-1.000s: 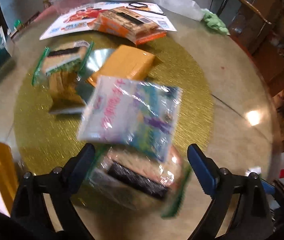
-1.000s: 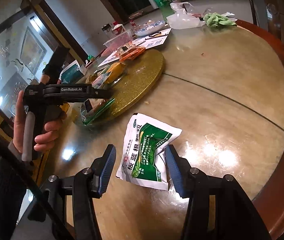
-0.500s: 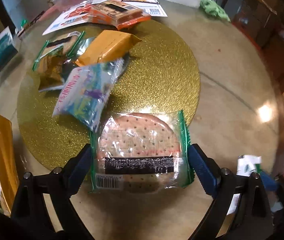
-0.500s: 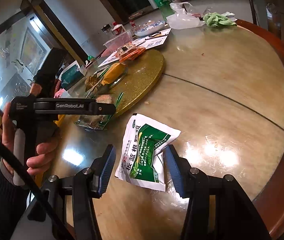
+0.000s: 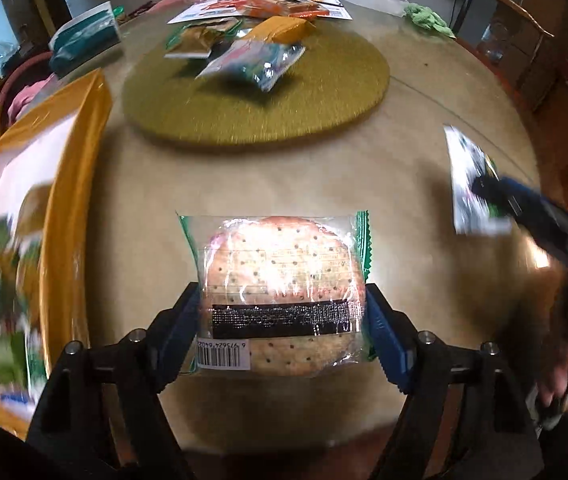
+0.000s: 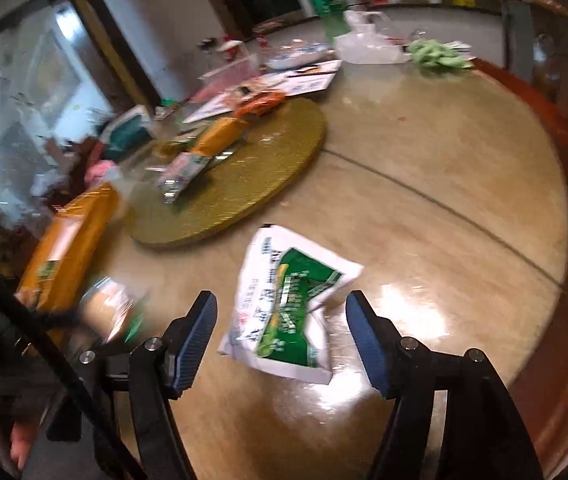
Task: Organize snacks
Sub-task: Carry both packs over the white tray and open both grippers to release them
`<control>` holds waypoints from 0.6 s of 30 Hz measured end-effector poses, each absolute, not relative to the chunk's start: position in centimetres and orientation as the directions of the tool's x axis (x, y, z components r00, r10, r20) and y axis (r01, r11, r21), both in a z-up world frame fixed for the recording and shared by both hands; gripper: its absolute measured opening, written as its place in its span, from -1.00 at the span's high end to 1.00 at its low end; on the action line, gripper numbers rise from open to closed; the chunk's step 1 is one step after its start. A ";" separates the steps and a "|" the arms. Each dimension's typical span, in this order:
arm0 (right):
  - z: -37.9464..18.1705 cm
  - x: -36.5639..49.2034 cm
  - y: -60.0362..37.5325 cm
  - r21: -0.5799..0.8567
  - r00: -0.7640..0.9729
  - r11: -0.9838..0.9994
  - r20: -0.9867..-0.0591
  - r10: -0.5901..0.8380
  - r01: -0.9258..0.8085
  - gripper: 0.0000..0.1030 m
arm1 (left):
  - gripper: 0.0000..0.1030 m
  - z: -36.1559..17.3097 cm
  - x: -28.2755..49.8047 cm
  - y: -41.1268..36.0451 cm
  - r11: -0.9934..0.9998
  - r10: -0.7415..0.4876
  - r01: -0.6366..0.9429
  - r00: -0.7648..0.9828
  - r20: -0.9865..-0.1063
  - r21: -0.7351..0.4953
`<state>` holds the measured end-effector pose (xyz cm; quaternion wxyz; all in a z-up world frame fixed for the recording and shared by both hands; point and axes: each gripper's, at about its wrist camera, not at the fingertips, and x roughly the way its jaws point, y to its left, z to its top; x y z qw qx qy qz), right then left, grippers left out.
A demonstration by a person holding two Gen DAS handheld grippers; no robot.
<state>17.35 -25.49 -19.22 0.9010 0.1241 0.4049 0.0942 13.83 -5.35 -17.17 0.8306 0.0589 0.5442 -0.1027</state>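
Now left gripper (image 5: 282,320) clamped on cracker packet (image 5: 280,292) — long axis crosswise, right gripper (image 6: 280,334) apart — straddling green sachet (image 6: 288,308).

Left gripper (image 5: 282,320) clamps a wrapped cracker pack (image 5: 280,294) above the table (image 5: 424,120); gold turntable (image 5: 316,96) beyond.

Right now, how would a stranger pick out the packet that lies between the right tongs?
On the round wooden table, short of the gold mat, one flat sachet lies between the open right tongs. It alone is white with a green panel.
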 end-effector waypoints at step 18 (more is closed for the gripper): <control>-15.2 16.0 -21.3 0.322 0.671 0.928 -0.647 0.362 -0.190 0.52 | -0.51 -14.3 10.8 -2.0 0.965 -0.239 0.215 0.487 -0.840 -0.150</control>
